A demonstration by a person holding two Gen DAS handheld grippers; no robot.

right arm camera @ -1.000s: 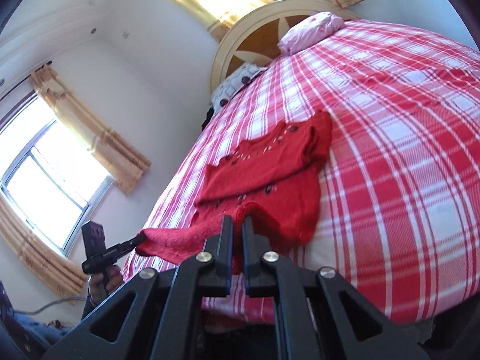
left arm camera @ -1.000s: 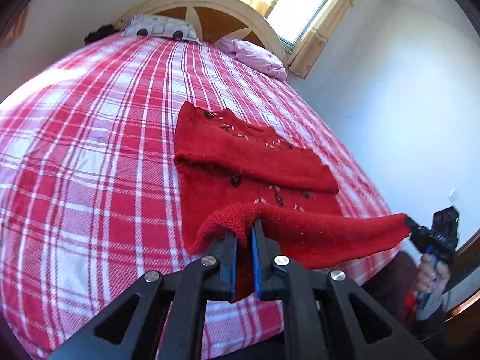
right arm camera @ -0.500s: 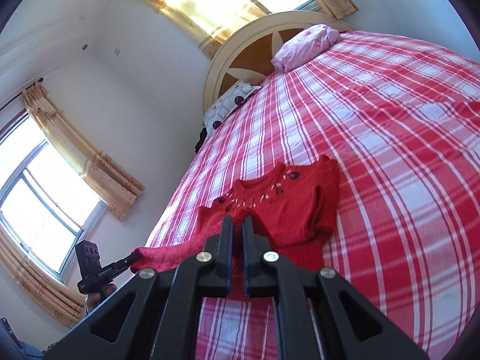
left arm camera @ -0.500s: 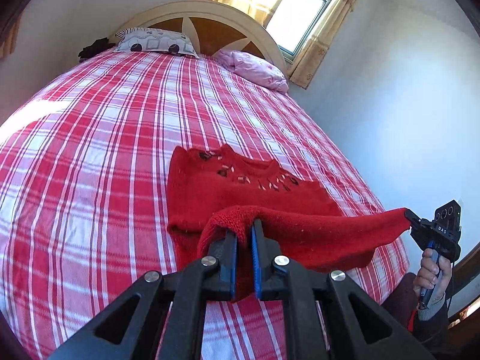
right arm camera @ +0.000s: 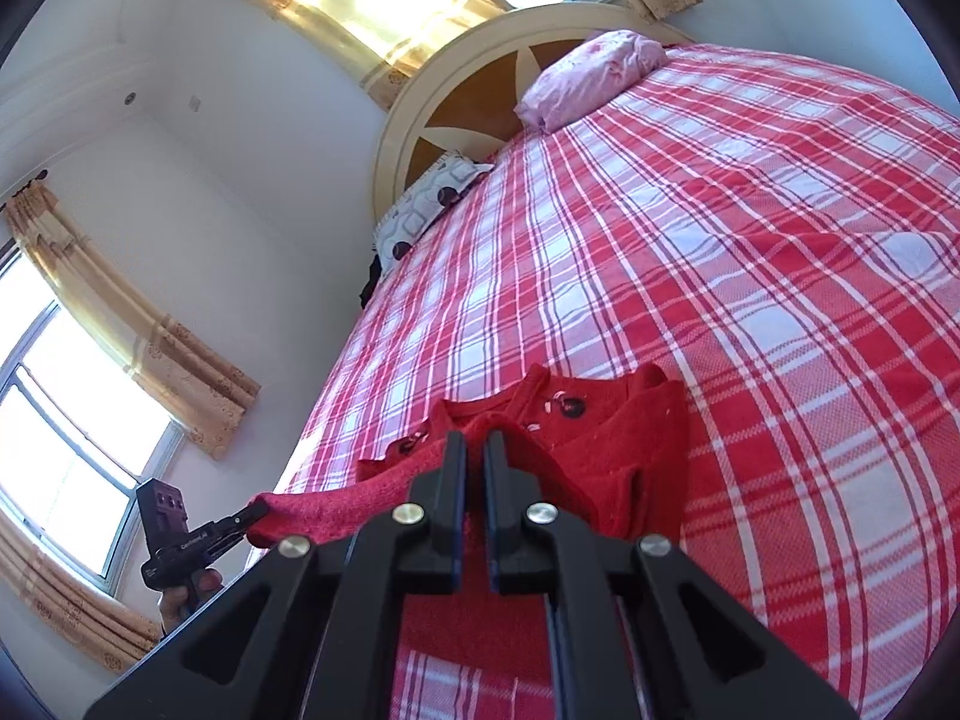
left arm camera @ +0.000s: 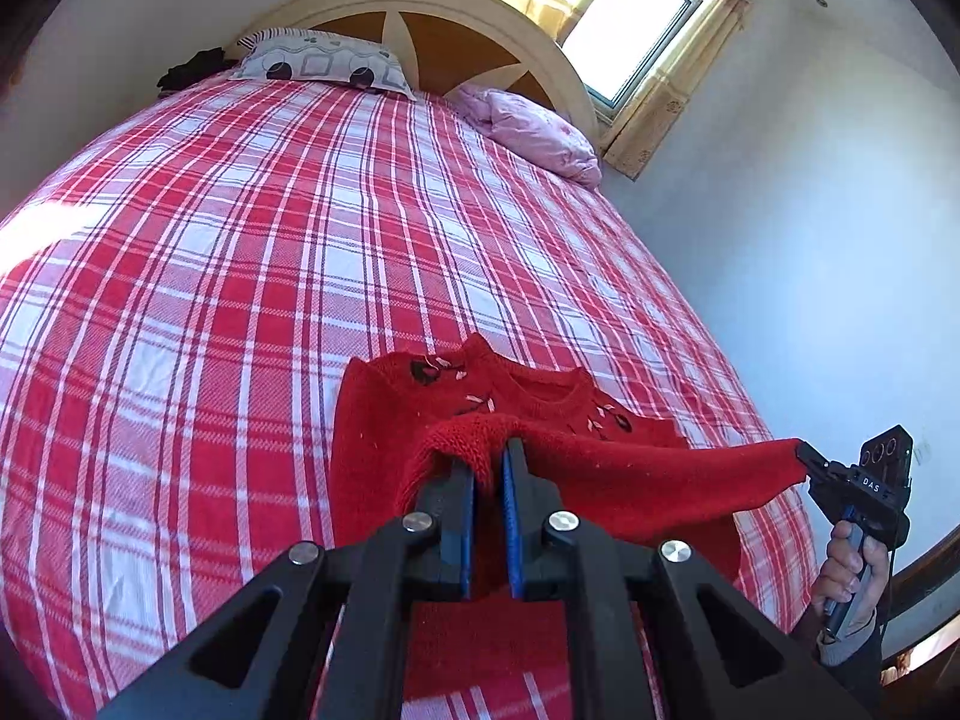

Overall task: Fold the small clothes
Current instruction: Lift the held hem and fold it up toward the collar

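1. Red knitted sweater (left arm camera: 600, 474), coarse fuzzy yarn, near the foot of the bed. Its lower edge is lifted and stretched in a taut band between the two grippers; the neckline half lies flat on the bedspread, showing dark round buttons and small pale stitched flecks.
2. Left gripper (left arm camera: 489, 468): black fingers with blue pads, clamped on a bunched fold of the sweater's hem.
3. Right gripper (right arm camera: 474, 450): black fingers pinched on the opposite corner of the same hem. From the left wrist view its body carries white letters reading "DAS"; a bare hand (left arm camera: 849, 570) wraps the blue handle.
4. On the left gripper's body, seen from the right wrist view, there is small white lettering too blurred to read.
5. Bedspread (left arm camera: 240, 300): woven red-and-white plaid, smooth, bulged by the fisheye lens.
6. Headboard (left arm camera: 456, 24): cream arch with brown panels in a star pattern.
7. Patterned grey-white pillow (left arm camera: 318, 63) and crumpled pink pillow (left arm camera: 528, 129) by the headboard.
8. A dark item beside the patterned pillow, too small to identify.
9. Window (left arm camera: 630, 18) with yellowish patterned curtains, overexposed.
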